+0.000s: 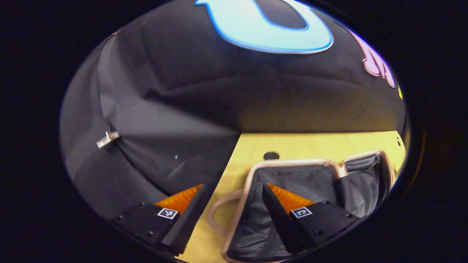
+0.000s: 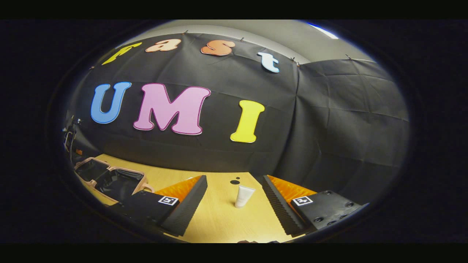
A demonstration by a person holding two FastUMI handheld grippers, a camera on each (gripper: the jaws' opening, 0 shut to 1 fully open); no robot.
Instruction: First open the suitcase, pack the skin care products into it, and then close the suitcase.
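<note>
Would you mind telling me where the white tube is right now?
In the right gripper view, the white tube stands upright on the wooden table, between the open right gripper fingers, near a dark hole.

The suitcase has a pale pink frame and handle with dark grey lining inside, the tube is plain white, the table is light yellowish wood with a small black spot, and the wall cloth is black.

Left gripper view hangs close over the suitcase (right gripper view sees it afar).
</note>
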